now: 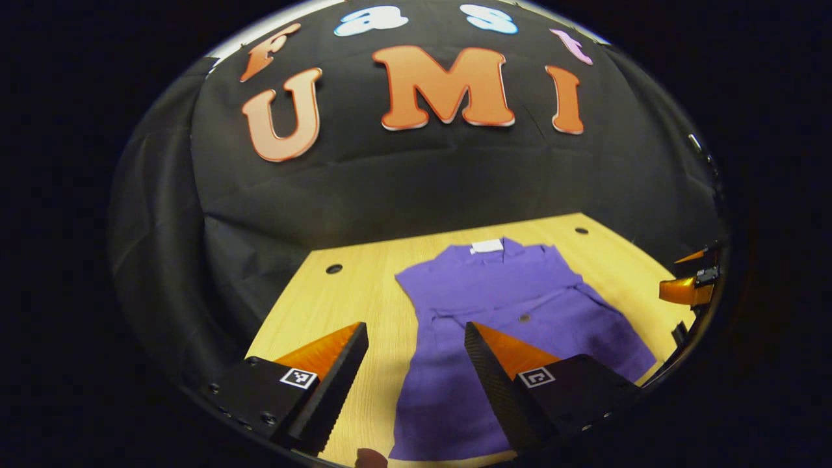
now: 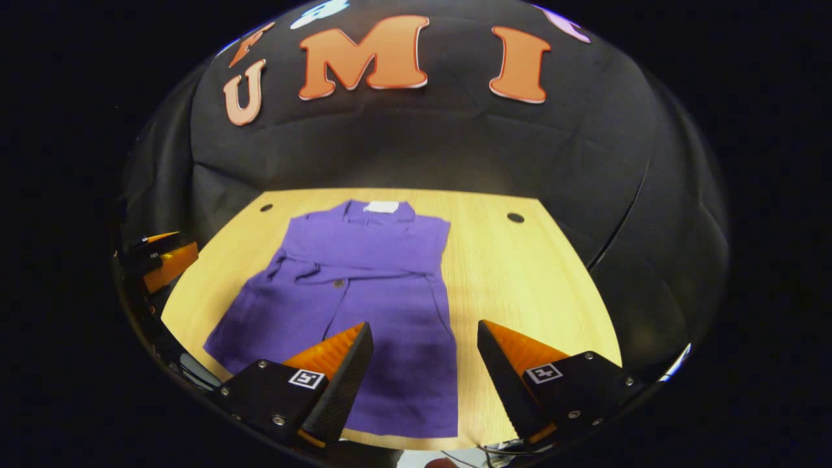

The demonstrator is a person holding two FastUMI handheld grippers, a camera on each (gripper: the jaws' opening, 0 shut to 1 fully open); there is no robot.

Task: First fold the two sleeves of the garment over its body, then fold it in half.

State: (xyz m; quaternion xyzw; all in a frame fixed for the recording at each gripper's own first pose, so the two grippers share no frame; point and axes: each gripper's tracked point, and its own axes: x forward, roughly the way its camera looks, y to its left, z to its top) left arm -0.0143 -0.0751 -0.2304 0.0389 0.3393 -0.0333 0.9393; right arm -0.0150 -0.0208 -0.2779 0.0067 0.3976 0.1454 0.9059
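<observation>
Just 1 purple garment (image 2: 364, 299), 2 hand-held grippers

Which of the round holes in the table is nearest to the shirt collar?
In the left gripper view, the hole right of the purple shirt; the other hole lies further out on the table.

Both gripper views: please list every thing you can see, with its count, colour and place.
garment: one, purple, flat on the table, collar toward the far wall
label: one, white, at the garment's collar
table: one, light wood, under the garment
holes: two, dark, near the table's far corners
booth wall: one, black cloth, behind the table
left gripper: one, open, above the garment's near left edge
right gripper: one, open, above the garment's near right edge
</observation>
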